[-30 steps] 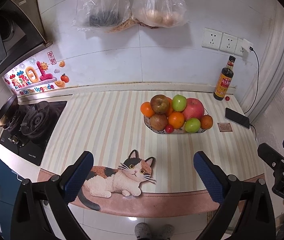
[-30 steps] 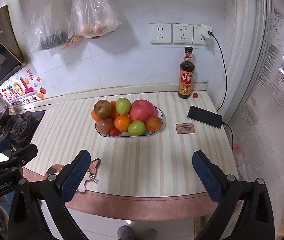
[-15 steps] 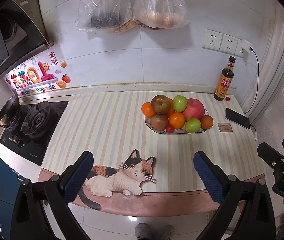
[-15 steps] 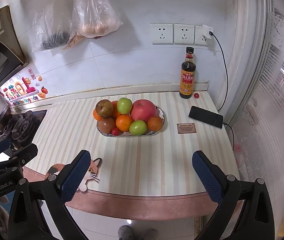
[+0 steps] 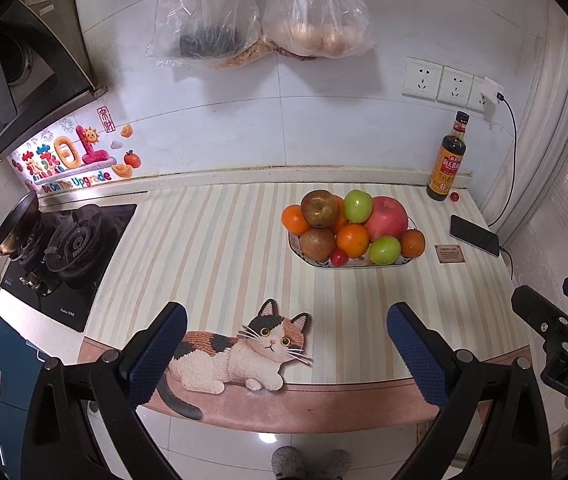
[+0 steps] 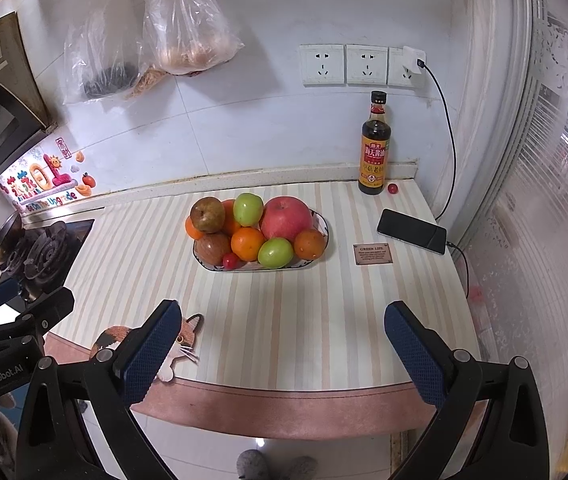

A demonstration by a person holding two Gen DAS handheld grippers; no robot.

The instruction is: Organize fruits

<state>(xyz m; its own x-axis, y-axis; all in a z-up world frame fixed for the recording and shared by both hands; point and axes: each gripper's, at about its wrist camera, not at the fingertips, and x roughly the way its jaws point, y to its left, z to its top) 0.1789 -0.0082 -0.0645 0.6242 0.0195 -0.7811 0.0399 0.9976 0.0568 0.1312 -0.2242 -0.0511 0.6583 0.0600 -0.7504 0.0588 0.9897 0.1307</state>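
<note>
Both tongs, left tongs (image 5: 286, 344) and right tongs (image 6: 281, 340), are hanging released at the desk's (image 6: 284, 320) near edge while I am seeing fruits (image 6: 259, 232) heaped in the dish (image 6: 322, 220) mid-desk and one cherry tomato (image 6: 392, 188) lying far right by the bottle (image 6: 374, 152), fitting either sorted or still-to-sort.

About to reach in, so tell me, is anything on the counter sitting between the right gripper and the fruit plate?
Nothing visible. The right gripper is open at the counter's near edge, and only bare striped mat lies between it and the fruit plate. The card and phone sit off to the right.
</note>
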